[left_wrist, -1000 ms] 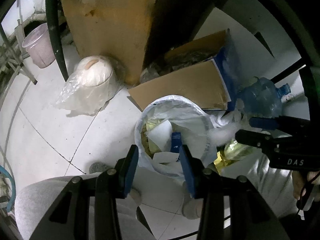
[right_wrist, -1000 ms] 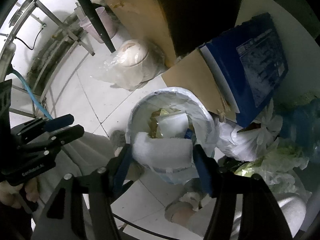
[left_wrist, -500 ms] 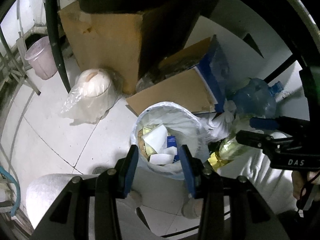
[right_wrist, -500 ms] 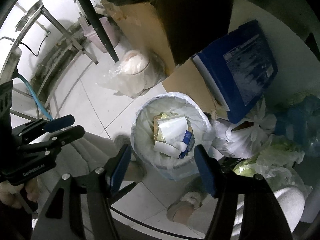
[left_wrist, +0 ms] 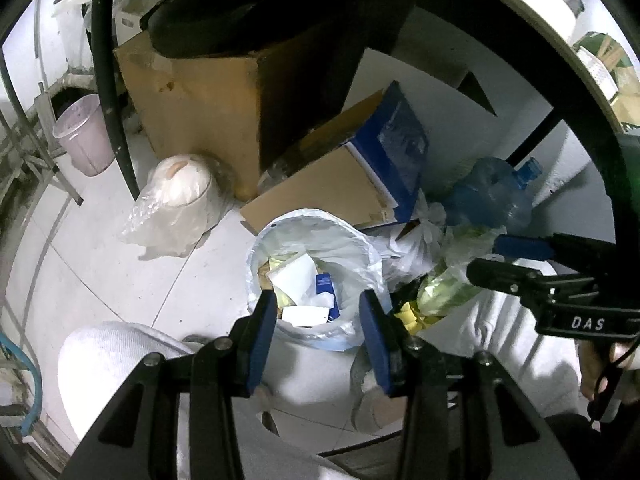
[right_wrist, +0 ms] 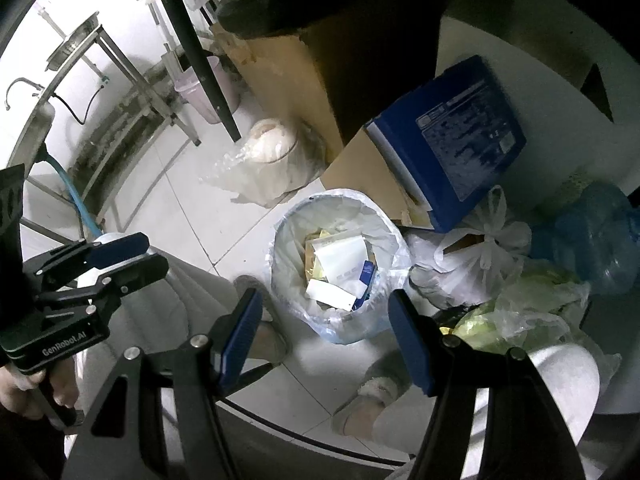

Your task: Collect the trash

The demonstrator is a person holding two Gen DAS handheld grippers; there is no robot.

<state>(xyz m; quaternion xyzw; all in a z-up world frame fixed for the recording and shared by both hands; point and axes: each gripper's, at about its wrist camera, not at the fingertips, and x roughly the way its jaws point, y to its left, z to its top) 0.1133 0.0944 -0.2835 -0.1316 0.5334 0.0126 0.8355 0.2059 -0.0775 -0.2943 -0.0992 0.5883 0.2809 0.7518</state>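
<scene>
Left claw (left_wrist: 316, 332): I am holding it wide apart, gripping nothing, above the bin.
Right claw (right_wrist: 326, 330): I am holding it wide apart, gripping nothing.
Bin (right_wrist: 288, 224): standing on the floor (right_wrist: 200, 216), touching a box (right_wrist: 360, 172).
Trash (right_wrist: 340, 268): lying inside the bin.

You can read "DAS" in white on the black body of the right gripper (left_wrist: 516, 262) in your left wrist view. "GenRobot.AI" sits on the left gripper (right_wrist: 120, 258). The blue box (right_wrist: 460, 136) has a printed label, too small to read.
</scene>
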